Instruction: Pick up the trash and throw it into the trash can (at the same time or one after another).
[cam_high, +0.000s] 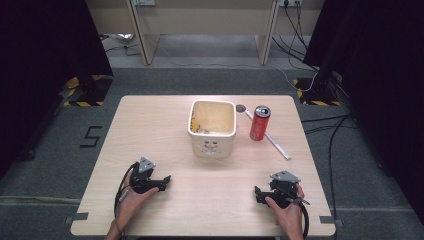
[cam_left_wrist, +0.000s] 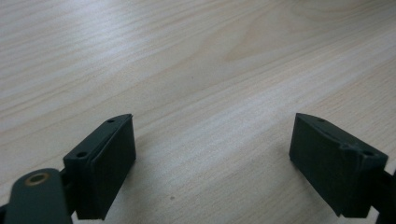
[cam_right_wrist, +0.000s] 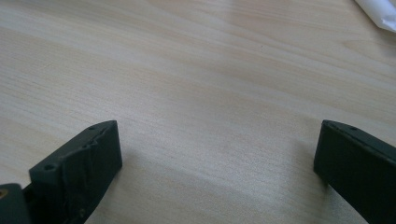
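High view: wooden table (cam_high: 165, 125). Left gripper (cam_high: 162, 183) rests near front-left edge, right gripper (cam_high: 258, 194) near front-right edge, each held by hand, well apart. Cream bucket (cam_high: 212, 129) stands upright toward back edge, centre. Red can (cam_high: 259, 123) upright just right of bucket; white strip (cam_high: 272, 138) lies beside can, angled toward right edge.

Left gripper view: left gripper (cam_left_wrist: 212, 154) jaws spread wide, bare tabletop between.

Right gripper view: right gripper (cam_right_wrist: 217, 161) jaws spread wide, nothing between; white strip (cam_right_wrist: 378, 8) at top right corner.
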